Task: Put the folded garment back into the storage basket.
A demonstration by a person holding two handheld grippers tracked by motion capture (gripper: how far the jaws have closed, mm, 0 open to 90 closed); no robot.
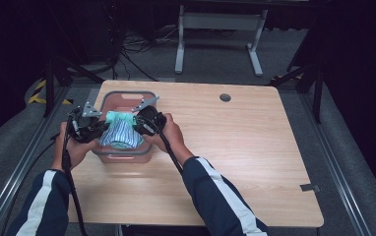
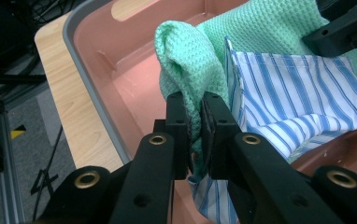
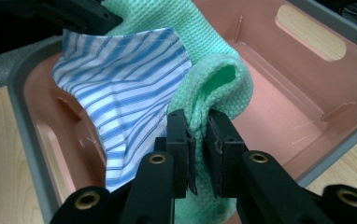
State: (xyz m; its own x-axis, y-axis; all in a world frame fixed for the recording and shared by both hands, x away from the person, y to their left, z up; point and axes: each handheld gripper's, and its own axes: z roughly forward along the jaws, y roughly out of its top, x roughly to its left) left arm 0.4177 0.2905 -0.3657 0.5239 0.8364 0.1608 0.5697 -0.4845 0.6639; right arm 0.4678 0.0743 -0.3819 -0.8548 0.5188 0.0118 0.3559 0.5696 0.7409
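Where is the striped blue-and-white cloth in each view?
High view: striped cloth hangs over the pink basket, left of centre.
Left gripper view: right of the jaws, beside the green cloth.
Right gripper view: left of the jaws.
Shared landmark: the basket's grey rim.

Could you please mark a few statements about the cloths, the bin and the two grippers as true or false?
1. The left gripper is shut on the green cloth. True.
2. The right gripper hangs open, apart from any fabric. False: its jaws pinch a fold of the green cloth, as the right gripper view shows.
3. The striped cloth is blue and white. True.
4. The cloths lie spread flat on the table. False: they are held bunched over the pink bin.
5. The bin has a grey rim. True.
6. The bin stands at the table's right edge. False: it stands near the left edge in the high view.
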